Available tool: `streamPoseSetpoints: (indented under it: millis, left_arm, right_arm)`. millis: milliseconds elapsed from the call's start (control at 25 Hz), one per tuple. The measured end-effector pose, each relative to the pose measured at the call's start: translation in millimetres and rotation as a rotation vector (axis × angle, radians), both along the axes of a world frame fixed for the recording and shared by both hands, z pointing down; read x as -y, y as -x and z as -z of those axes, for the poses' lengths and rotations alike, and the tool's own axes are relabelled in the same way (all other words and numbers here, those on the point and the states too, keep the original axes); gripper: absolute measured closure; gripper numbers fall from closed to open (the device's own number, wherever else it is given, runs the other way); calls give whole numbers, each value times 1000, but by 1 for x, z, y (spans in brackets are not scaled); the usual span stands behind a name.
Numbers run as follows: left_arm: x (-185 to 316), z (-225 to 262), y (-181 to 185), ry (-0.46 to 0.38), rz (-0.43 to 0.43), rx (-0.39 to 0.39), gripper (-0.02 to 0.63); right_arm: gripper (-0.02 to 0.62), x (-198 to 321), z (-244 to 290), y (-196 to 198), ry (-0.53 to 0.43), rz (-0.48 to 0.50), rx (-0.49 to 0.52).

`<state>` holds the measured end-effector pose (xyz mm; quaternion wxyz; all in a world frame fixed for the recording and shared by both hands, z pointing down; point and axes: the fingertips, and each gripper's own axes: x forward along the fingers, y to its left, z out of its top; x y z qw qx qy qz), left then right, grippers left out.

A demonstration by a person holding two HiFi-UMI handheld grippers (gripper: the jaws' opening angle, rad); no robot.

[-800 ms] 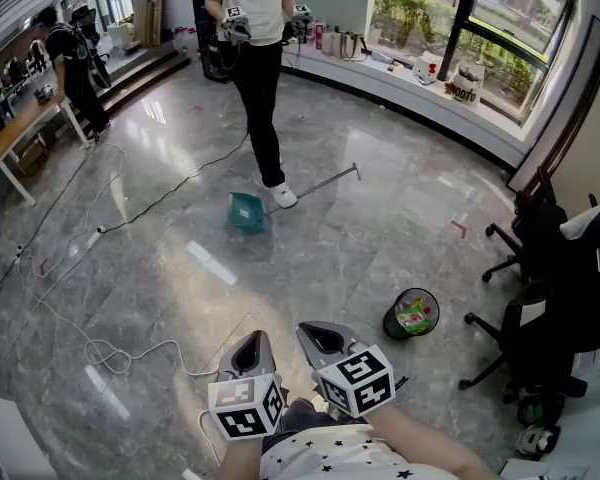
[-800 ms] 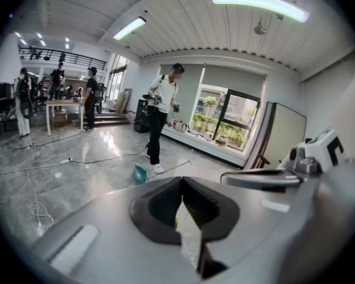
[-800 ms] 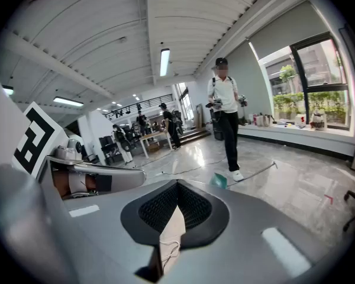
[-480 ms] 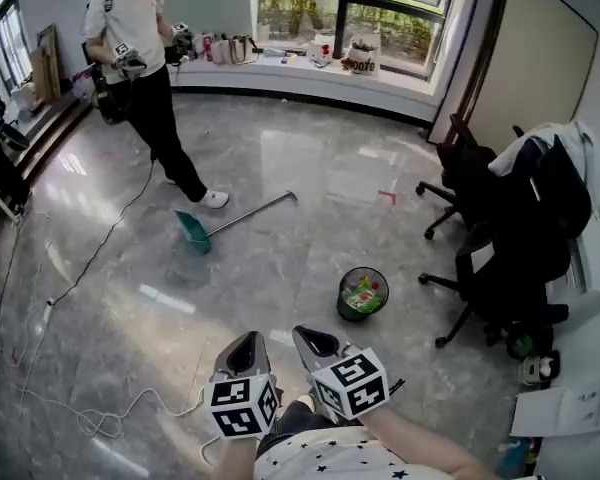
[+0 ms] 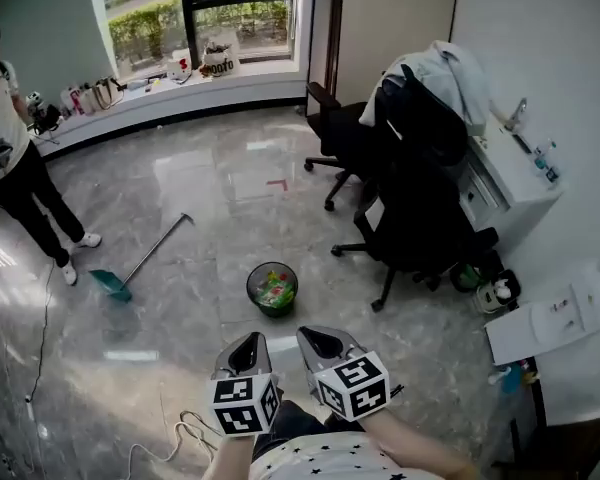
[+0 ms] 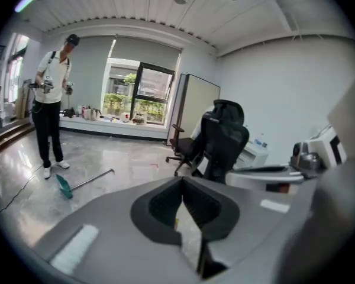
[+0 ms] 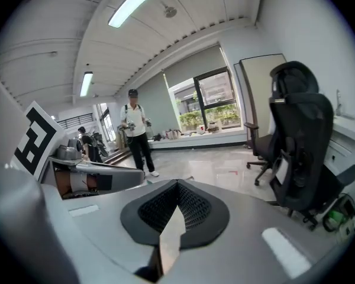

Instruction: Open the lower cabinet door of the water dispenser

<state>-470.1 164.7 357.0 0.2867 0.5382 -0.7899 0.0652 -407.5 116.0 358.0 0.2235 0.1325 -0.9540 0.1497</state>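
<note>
Swung right, now facing black office chairs (image 5: 420, 203) and white water dispenser (image 5: 515, 190).
Grey left gripper (image 5: 248, 342), right gripper (image 5: 317, 336) pinched shut, empty.

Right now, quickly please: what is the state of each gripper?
Left gripper: closed, holding nothing.
Right gripper: closed, holding nothing.

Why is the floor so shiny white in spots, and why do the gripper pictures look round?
Head view: the polished floor mirrors daylight from the window, so pale glare patches show on it. Left gripper view and right gripper view: the wide-angle lenses bow the room's straight edges and leave dark corners, so each picture looks like a circle.
</note>
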Motion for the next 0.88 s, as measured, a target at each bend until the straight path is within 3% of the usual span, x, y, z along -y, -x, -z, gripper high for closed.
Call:
streamPoseSetpoints:
  millis: [400,880]
  left_arm:
    - [139,-12,-202,-8,-324,-14,600]
    - [252,-34,-475,33,-969,26,600]
  right_arm:
    - [601,115,-14,-212,-4,-319,-17]
    - [601,187,-38,-475,45,-946,-10]
